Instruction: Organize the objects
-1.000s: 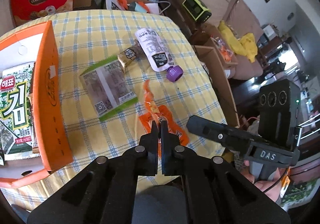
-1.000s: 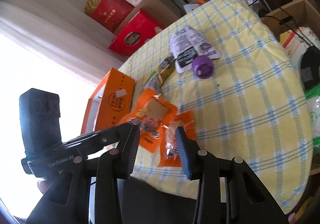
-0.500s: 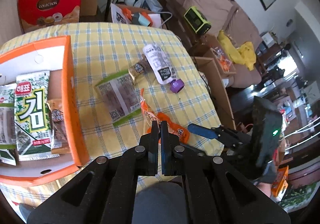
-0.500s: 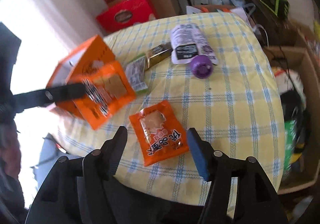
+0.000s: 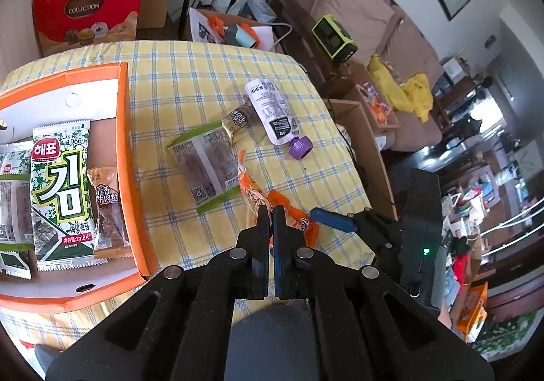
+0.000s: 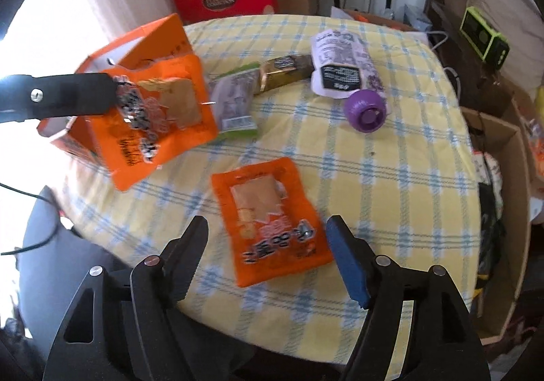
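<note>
While the left gripper [image 5: 271, 215] pinches one orange packet [image 6: 154, 115] above the table [image 6: 391, 183], the right gripper [image 6: 267, 245] hangs spread around another packet [image 6: 272, 224] near the box [image 5: 124, 156].

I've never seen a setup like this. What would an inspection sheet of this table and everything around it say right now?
Surface: round table, yellow checked cloth.
Job's things: orange box holding seaweed packs; lifted orange packet; second orange packet lying flat; green-edged pack, gold bar, purple-capped pouch on the cloth.
Clutter: nothing seen on the table beyond these.
Grippers: left gripper shut on lifted orange packet; right gripper open above second packet.
Cables: white lead behind table.
Surroundings: red gift box, sofa, cardboard cartons.
</note>
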`<state>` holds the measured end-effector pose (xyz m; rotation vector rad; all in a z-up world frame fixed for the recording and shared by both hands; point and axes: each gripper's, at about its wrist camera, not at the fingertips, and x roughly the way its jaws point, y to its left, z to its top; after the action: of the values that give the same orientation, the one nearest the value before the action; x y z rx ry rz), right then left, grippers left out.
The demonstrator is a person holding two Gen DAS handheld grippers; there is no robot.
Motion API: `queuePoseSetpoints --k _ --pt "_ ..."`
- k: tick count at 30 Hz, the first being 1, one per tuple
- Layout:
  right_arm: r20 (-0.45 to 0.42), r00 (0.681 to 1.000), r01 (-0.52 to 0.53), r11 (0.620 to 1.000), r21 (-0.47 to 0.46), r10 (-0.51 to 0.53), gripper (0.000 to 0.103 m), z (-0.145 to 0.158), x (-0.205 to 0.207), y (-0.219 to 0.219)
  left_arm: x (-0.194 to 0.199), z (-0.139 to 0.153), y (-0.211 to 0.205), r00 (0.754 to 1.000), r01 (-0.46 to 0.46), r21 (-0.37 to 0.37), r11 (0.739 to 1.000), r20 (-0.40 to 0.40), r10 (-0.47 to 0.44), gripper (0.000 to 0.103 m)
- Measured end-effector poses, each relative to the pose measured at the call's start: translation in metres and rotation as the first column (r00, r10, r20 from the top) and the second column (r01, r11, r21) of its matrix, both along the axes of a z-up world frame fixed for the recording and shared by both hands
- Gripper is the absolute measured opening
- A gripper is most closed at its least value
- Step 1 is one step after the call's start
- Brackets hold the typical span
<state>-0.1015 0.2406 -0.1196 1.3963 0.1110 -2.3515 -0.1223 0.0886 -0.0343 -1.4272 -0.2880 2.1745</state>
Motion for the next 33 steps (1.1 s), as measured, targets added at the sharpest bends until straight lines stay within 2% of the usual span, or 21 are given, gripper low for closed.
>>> queuePoseSetpoints --k 3,5,9,13,18,21,22,23,24,25,26,31,33 --pt "-0.004 1.0 0.002 1.0 -0.005 -0.002 0.073 -0.001 0.0 0.003 0.0 0.0 0.0 1.0 -0.001 0.001 1.0 0.001 0.001 0.001" --pt "-0.018 1.0 0.0 1.0 0.022 0.0 0.064 0.0 0.001 0.0 0.001 -0.002 0.0 1.0 -0.001 0.002 1.0 0.004 0.001 0.001" --pt "-0.002 1.0 -0.002 0.998 -0.062 0.002 0.036 0.007 0.001 0.005 0.001 -0.003 0.001 1.0 0.001 0.002 1.0 0.006 -0.001 0.001" --pt "0.013 1.0 0.017 0.995 -0.097 -0.016 0.027 0.011 -0.002 0.01 0.003 -0.003 0.002 1.0 0.004 0.002 1.0 0.005 -0.004 0.001" --pt "0.001 0.998 0.062 0.994 -0.091 -0.062 0.022 0.017 -0.001 0.016 0.002 -0.002 0.002 1.0 0.004 0.003 1.0 0.005 -0.004 0.001" --pt "0.024 0.996 0.084 0.983 -0.165 -0.081 0.025 0.022 0.0 0.029 0.002 -0.003 0.002 1.0 0.008 0.004 1.0 0.007 -0.008 0.001" --pt "0.022 0.995 0.095 0.978 -0.183 -0.093 0.029 0.025 0.0 0.033 0.002 -0.003 0.002 1.0 0.007 0.004 1.0 0.009 -0.007 0.001" --pt "0.02 0.995 0.102 0.977 -0.19 -0.1 0.043 0.027 0.001 0.036 0.002 -0.003 0.002 1.0 0.007 0.005 1.0 0.01 -0.007 0.001" --pt "0.017 0.993 0.115 0.975 -0.192 -0.114 0.052 0.029 0.001 0.039 0.002 -0.004 0.002 1.0 0.006 0.007 1.0 0.011 -0.006 0.001" --pt "0.015 0.992 0.126 0.974 -0.189 -0.125 0.067 0.03 0.001 0.041 0.002 -0.004 0.002 1.0 0.006 0.008 1.0 0.012 -0.006 0.001" --pt "0.007 0.991 0.134 0.975 -0.177 -0.134 0.071 0.031 0.001 0.042 0.002 -0.004 0.002 1.0 0.006 0.008 1.0 0.012 -0.006 0.001" --pt "0.017 0.993 0.117 0.985 -0.124 -0.115 0.072 0.023 -0.003 0.029 0.0 -0.003 0.0 1.0 0.003 0.017 1.0 0.011 -0.003 0.001" --pt "0.014 0.995 0.098 0.992 -0.076 -0.097 0.072 0.016 -0.005 0.018 0.0 -0.002 -0.001 1.0 0.001 0.019 1.0 0.01 -0.002 0.001"
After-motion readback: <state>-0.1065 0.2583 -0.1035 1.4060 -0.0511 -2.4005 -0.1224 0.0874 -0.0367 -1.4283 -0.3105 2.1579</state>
